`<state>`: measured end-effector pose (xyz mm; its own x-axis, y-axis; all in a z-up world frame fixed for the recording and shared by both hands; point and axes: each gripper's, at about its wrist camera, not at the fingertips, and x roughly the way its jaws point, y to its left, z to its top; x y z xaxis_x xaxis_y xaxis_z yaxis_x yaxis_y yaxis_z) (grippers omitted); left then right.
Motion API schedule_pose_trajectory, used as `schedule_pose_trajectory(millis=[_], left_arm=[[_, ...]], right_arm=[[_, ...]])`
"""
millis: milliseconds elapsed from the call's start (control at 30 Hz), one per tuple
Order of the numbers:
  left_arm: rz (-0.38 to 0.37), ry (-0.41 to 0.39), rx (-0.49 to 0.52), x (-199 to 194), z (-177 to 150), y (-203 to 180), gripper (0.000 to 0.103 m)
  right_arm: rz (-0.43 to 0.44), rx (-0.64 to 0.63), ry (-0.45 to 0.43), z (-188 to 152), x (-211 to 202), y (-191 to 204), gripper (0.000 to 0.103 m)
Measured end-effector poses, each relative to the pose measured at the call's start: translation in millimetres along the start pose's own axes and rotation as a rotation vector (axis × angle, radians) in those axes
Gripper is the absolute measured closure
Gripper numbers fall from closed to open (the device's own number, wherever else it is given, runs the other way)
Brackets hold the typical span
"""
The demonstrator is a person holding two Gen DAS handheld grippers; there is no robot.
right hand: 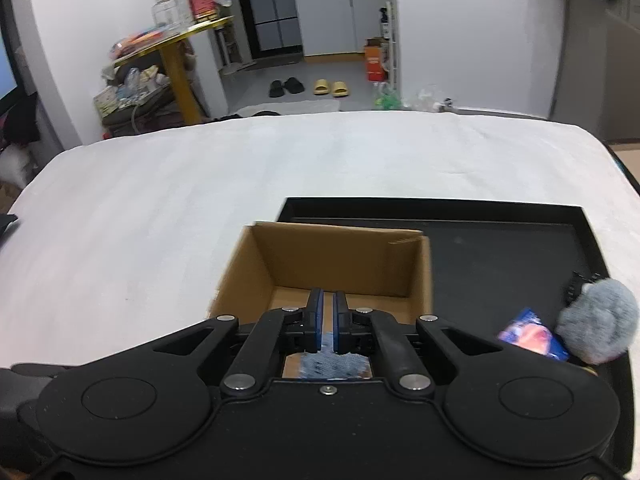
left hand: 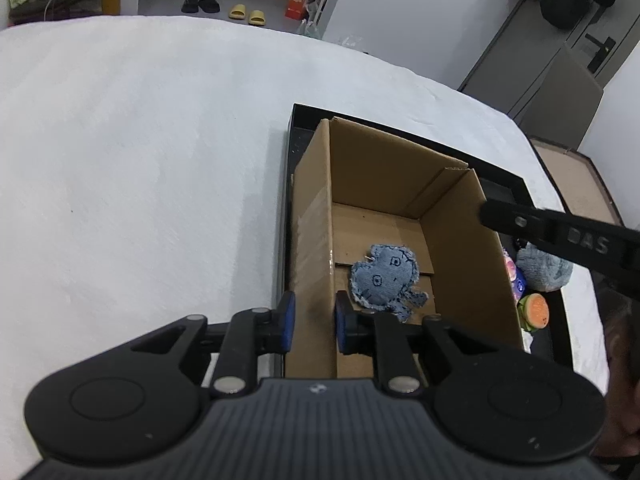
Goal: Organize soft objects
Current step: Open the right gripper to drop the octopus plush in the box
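An open cardboard box (left hand: 400, 184) stands in a black tray (left hand: 516, 184) on a white cloth. A blue denim soft toy (left hand: 386, 278) lies on the box floor. My left gripper (left hand: 314, 322) is shut on the box's near left wall (left hand: 314, 280). My right gripper (right hand: 327, 312) hovers above the box (right hand: 340, 256), its jaws nearly closed and empty; the denim toy (right hand: 334, 366) shows below it. A grey fluffy toy (right hand: 598, 326), a blue-pink packet (right hand: 534, 334) and an orange-green toy (left hand: 534, 310) lie in the tray right of the box.
The white cloth (left hand: 140, 160) spreads wide to the left and far side of the tray (right hand: 500, 256). The right gripper's arm (left hand: 568, 240) crosses above the box's right wall. Slippers and furniture stand on the floor beyond.
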<state>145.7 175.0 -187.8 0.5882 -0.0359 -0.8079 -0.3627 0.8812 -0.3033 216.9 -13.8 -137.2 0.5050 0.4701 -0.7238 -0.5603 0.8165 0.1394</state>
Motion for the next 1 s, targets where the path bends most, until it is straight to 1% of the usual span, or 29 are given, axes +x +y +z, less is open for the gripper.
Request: schedule_pose_trajectory(millis=[67, 133, 167, 233, 267, 333, 400, 467, 533, 600, 800, 867, 1000], left_arm=[[0.014, 0.001, 0.010, 0, 0, -2, 0.081], [0.028, 0.013, 0.021, 1, 0, -5, 0.068], [0.033, 0.016, 0.024, 1, 0, -6, 0.064], [0.044, 0.009, 0.023, 0, -1, -8, 0.051], [0.049, 0.003, 0.022, -1, -1, -9, 0.048], [0.057, -0.009, 0.025, -3, 0, -11, 0.042], [0.061, -0.008, 0.024, -4, 0, -12, 0.039], [0.073, -0.008, 0.032, -5, 0, -15, 0.038], [0.083, -0.008, 0.047, -5, 0, -19, 0.036], [0.084, -0.004, 0.063, -5, -1, -23, 0.034], [0.096, 0.007, 0.096, 0, -2, -35, 0.033], [0.104, 0.009, 0.102, 2, -2, -39, 0.032], [0.129, 0.012, 0.116, 6, -2, -47, 0.031]], right_arm=[[-0.011, 0.022, 0.006, -4, -5, -10, 0.093], [-0.037, 0.045, 0.010, -7, -10, -21, 0.082], [-0.048, 0.059, 0.011, -9, -13, -27, 0.080], [-0.065, 0.078, 0.010, -13, -18, -38, 0.077], [-0.079, 0.079, 0.009, -16, -20, -42, 0.075], [-0.106, 0.086, 0.010, -21, -24, -51, 0.064], [-0.124, 0.105, 0.014, -25, -26, -61, 0.060], [-0.138, 0.130, 0.018, -30, -28, -72, 0.059], [-0.156, 0.148, 0.016, -36, -29, -82, 0.051], [-0.180, 0.162, 0.017, -42, -30, -91, 0.049], [-0.208, 0.237, 0.054, -60, -21, -115, 0.048], [-0.213, 0.253, 0.062, -64, -20, -124, 0.046], [-0.238, 0.259, 0.070, -71, -16, -137, 0.036]])
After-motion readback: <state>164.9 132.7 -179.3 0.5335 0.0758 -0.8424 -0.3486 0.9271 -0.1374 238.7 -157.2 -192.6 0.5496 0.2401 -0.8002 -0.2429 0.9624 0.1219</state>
